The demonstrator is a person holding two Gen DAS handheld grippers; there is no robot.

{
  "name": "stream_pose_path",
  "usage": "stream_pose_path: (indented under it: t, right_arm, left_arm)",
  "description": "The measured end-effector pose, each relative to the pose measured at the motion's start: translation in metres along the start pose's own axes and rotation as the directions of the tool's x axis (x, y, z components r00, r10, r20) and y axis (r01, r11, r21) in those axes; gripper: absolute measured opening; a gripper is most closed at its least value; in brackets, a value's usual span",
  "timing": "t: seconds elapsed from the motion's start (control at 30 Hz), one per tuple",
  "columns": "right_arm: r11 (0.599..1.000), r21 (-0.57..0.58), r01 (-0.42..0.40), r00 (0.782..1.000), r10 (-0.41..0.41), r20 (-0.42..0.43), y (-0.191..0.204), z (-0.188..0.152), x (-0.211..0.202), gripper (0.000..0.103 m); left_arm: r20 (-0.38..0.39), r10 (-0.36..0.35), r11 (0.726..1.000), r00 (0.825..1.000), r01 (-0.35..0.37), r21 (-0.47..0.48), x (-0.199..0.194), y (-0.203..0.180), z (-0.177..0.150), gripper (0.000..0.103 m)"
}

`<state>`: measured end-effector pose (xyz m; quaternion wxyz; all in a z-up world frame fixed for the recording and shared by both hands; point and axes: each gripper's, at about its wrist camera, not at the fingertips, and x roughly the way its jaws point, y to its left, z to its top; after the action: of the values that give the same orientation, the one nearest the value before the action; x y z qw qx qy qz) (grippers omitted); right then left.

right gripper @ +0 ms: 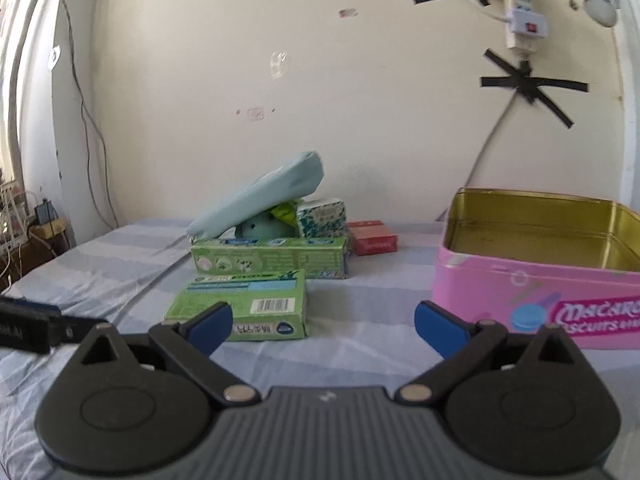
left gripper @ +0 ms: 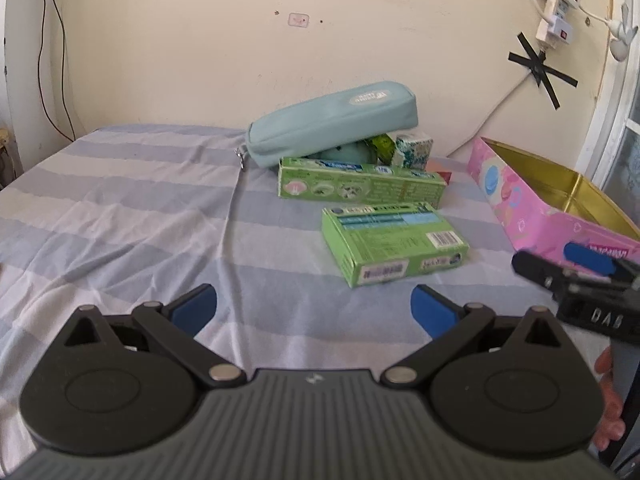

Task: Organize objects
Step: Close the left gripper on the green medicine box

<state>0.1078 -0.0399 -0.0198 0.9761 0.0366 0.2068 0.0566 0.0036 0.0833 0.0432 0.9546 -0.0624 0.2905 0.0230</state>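
Left gripper [left gripper: 314,306]: nearest in its own wrist view, held low over the bedsheet, blue-padded fingers spread wide with nothing between them; its black side also shows at the left edge of the right wrist view.
Right gripper [right gripper: 323,327]: likewise spread wide and empty, hovering above the sheet between the nearest green box and the pink tin; in the left wrist view it enters from the right edge, with part of a hand [left gripper: 608,400] below it.
Bedsheet [left gripper: 120,208]: striped in pale blue and lilac, wrinkled, carrying all the items.
Short green box [right gripper: 244,306]: lying flat just beyond the right gripper's left finger, barcode side up, apart from the tin.
Pink biscuit tin [right gripper: 520,292]: open, lid off, gold inside, nothing seen within it; it stands to the right of the boxes, with a gap of sheet between.
Long green box [left gripper: 360,184]: a toothpaste-style carton lying flat just behind the short one.
Pencil case [left gripper: 332,122]: light blue, zippered, tilted, its left end down on the sheet and its right end propped up on the pile behind the long box.
Under the case: a round teal thing [right gripper: 262,226], a bright green wrapper [right gripper: 285,211], and a white-and-green patterned tissue pack [right gripper: 322,218].
Red box [right gripper: 372,237]: small, flat, right of the tissue pack.
Wall [left gripper: 200,40]: cream, with a power strip [left gripper: 554,12] held by black tape crosses [left gripper: 542,68].
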Motion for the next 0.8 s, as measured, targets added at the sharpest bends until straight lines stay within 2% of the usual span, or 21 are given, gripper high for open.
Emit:
stream_pose_path:
  t: [0.17, 0.3, 0.43, 0.57, 0.7, 0.77, 0.8]
  right_arm:
    - [0.999, -0.024, -0.035, 0.998, 0.034, -0.05, 0.001, 0.002, 0.016, 0.094]
    - [0.995, -0.041, -0.094, 0.989, 0.089, -0.117, 0.002, 0.005, 0.034, 0.093]
    - [0.987, -0.071, -0.145, 0.974, 0.13, -0.184, 0.005, 0.011, 0.058, 0.093]
    - [0.973, -0.142, -0.185, 0.963, 0.15, -0.224, 0.014, 0.014, 0.08, 0.095]
    - [0.953, -0.202, -0.225, 0.947, 0.165, -0.277, 0.024, 0.013, 0.101, 0.097]
    - [0.947, -0.2, -0.25, 0.93, 0.177, -0.322, 0.028, 0.011, 0.111, 0.095]
    - [0.946, -0.192, -0.263, 0.927, 0.192, -0.323, 0.027, 0.012, 0.112, 0.092]
  left_arm:
    - [-0.014, -0.044, 0.999, 0.999, 0.044, -0.032, 0.015, 0.004, 0.018, 0.103]
    - [-0.045, -0.096, 0.993, 0.994, 0.093, -0.066, 0.036, 0.001, 0.028, 0.095]
    - [-0.09, -0.127, 0.985, 0.988, 0.115, -0.128, 0.062, 0.003, 0.035, 0.089]
    - [-0.123, -0.132, 0.98, 0.984, 0.111, -0.166, 0.083, 0.004, 0.038, 0.089]
    - [-0.153, -0.172, 0.973, 0.973, 0.143, -0.183, 0.101, 0.004, 0.037, 0.088]
    - [-0.177, -0.204, 0.965, 0.963, 0.168, -0.202, 0.11, 0.005, 0.034, 0.084]
    - [-0.158, -0.198, 0.967, 0.967, 0.167, -0.192, 0.11, 0.004, 0.033, 0.078]
